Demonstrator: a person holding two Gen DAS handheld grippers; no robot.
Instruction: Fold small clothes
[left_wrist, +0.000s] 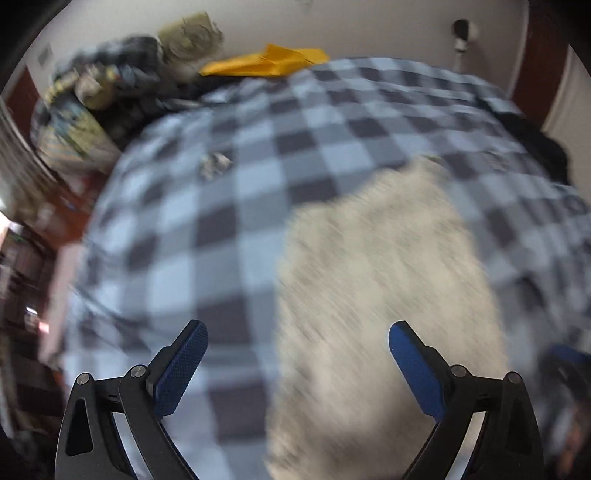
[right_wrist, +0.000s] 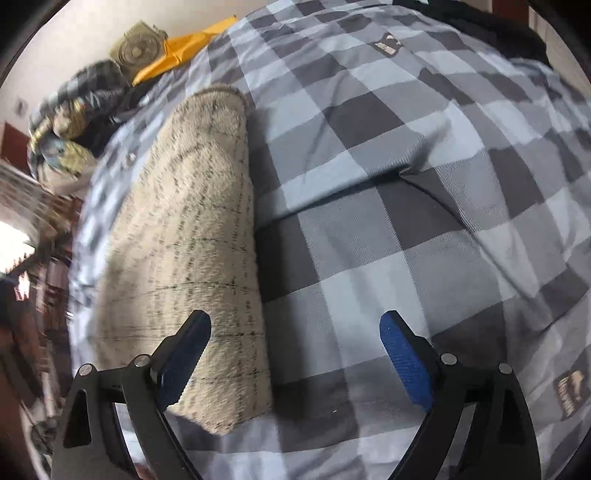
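Note:
A cream fuzzy garment with thin dark grid lines lies folded into a long strip on the checked grey bedspread. In the left wrist view the same garment is blurred and fills the lower middle. My left gripper hovers above it, open, with nothing between its blue pads. My right gripper is open too. Its left finger stands over the garment's near end and its right finger over the bedspread. Nothing is gripped.
At the far side of the bed lie a yellow cloth, an olive bundle and a pile of dark patterned clothes. A dark item lies at the right edge. The bed's left edge drops to a red floor.

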